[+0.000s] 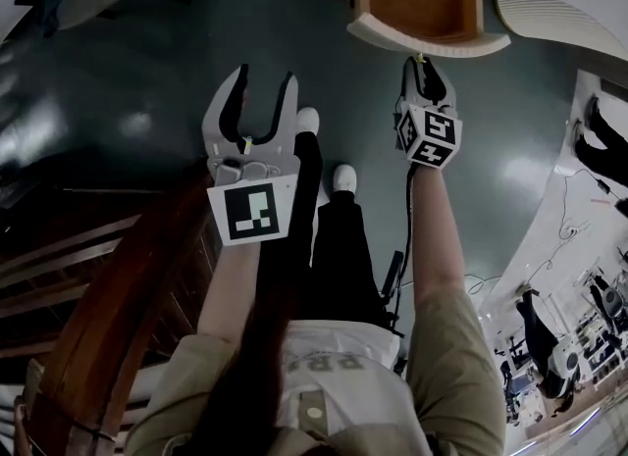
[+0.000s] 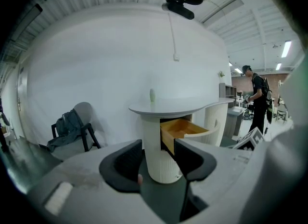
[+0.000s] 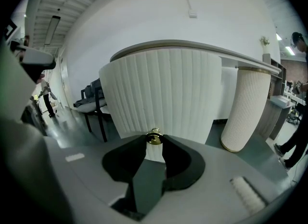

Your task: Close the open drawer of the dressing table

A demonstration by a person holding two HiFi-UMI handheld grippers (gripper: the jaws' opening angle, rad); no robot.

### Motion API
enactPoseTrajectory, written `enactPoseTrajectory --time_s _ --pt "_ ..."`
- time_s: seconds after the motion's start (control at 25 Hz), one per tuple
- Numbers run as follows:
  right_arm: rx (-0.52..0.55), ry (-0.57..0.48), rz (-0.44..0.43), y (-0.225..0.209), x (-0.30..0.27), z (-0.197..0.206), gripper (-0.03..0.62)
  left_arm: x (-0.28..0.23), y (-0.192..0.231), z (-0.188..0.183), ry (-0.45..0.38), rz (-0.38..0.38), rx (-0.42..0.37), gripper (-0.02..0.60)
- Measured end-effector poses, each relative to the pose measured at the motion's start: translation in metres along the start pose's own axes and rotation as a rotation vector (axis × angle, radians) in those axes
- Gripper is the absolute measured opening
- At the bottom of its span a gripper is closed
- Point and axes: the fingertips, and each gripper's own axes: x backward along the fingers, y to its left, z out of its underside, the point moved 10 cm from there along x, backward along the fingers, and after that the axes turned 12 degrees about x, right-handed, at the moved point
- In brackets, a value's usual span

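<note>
Right gripper (image 1: 423, 64): jaws pinched on the small brass knob (image 3: 154, 137) at the middle of the drawer's ribbed cream front (image 3: 163, 93), with the knob seated between the tips. Left gripper (image 1: 265, 101): jaws wide apart with nothing between them, held back off to the left and aimed at the dressing table (image 2: 173, 106) from a distance, touching nothing. The drawer (image 1: 412, 1) stands pulled well out from under the tabletop, its wooden inside fully exposed in the head view and the left gripper view. Progress, judging from this: the grip on the knob is made, but none of the closing is done, so the whole push-in is left, straight along the drawer's run until the curved front sits flush with the ribbed pedestal. Writing: no brand or label visible on the table or drawer. The gripper cubes carry only black-and-white square markers, no text. There are upside-down letters on the person's top in the head view, too unclear to read.
</note>
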Motion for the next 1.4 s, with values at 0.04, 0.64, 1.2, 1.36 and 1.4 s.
enactPoseTrajectory --time_s 0.04,0.64,1.2,1.36,1.4 --pt "-0.002 0.0 -0.001 0.0 -0.001 -0.001 0.107 0.0 0.0 0.002 0.004 -0.002 0.001 0.219" --pt "-0.045 -0.014 -0.018 -0.007 -0.019 -0.013 0.107 -0.008 -0.007 0.014 0.021 -0.01 0.01 0.219" --pt "-0.042 -0.035 -0.023 -0.012 -0.038 -0.023 0.107 -0.015 -0.018 0.016 0.01 0.017 0.0 0.219" --pt "-0.043 -0.042 -0.024 -0.013 -0.042 -0.027 0.107 -0.018 -0.022 0.016 0.01 0.023 0.011 0.218" --pt "-0.043 -0.044 -0.026 -0.014 -0.043 -0.028 0.107 -0.019 -0.023 0.016 0.01 0.024 0.012 0.218"
